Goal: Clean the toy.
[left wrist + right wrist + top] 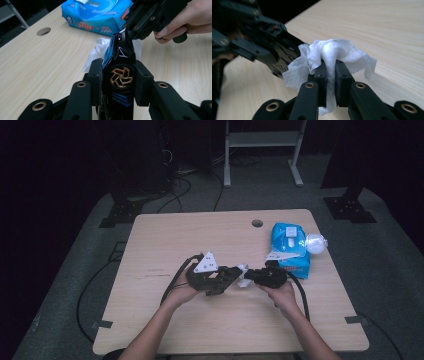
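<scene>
Pale wooden table (165, 320): left tool (120, 82) clamps toy car (121, 53); right tool (329, 75) pinches wipe (332, 53) (hard wiping risks twisting the car loose).

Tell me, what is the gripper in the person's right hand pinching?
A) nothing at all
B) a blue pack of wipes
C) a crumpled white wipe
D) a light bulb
C: in the right gripper view, the right gripper has its jaws closed on a crumpled white wipe, held close to the black toy car that the left gripper clamps.
</scene>
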`<state>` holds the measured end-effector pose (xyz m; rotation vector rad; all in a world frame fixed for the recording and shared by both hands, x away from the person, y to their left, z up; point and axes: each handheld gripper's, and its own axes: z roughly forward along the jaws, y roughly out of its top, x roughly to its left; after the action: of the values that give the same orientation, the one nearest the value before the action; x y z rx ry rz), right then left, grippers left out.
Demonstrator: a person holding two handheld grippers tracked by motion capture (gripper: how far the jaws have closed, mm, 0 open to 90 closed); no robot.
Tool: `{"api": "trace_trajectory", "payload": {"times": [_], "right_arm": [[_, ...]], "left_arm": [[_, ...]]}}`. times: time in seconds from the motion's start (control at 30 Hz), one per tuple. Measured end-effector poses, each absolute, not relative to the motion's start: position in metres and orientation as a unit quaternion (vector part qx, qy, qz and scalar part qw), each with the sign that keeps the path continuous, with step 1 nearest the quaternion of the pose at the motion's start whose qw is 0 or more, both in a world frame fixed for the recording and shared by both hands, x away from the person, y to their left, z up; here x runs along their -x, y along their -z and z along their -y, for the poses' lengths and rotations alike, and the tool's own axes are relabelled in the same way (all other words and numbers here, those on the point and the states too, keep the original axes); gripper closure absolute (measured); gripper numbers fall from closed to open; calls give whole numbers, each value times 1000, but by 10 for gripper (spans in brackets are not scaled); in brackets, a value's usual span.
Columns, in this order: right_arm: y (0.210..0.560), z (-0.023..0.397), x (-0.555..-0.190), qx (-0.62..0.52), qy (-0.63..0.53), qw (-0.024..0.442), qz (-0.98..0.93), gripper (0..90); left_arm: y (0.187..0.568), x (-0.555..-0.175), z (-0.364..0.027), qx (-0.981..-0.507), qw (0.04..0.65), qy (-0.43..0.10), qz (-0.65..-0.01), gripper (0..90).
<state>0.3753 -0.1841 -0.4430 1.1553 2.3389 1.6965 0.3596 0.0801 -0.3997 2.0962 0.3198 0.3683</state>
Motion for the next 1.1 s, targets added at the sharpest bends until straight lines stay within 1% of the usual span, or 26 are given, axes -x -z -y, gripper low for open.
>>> {"api": "trace_trajectory", "payload": {"times": [0.17, 0.23, 0.3, 0.73, 0.87, 0.93, 1.0, 1.1], "right_arm": [[426, 193, -370, -369, -565, 24, -738, 816], [422, 194, -368, -364, -567, 36, -738, 817], [420, 194, -367, -365, -570, 35, -735, 818], [401, 179, -358, -339, -582, 58, -737, 825], [399, 168, -355, -320, -583, 51, -745, 826], [398, 158, -353, -304, -567, 70, -762, 825], [400, 152, -354, -300, -560, 72, -769, 825], [408, 147, -357, -302, -540, 81, -781, 824]], "left_arm": [[399, -360, -76, -852, 486, -144, -128, 648], [400, -360, -76, -852, 488, -141, -129, 647], [400, -360, -77, -850, 491, -138, -130, 646], [406, -361, -83, -853, 485, -138, -137, 639], [413, -359, -81, -856, 477, -139, -141, 644], [417, -360, -81, -859, 472, -141, -143, 649], [421, -361, -83, -858, 471, -138, -150, 667], [431, -364, -87, -867, 455, -127, -156, 680]]}}
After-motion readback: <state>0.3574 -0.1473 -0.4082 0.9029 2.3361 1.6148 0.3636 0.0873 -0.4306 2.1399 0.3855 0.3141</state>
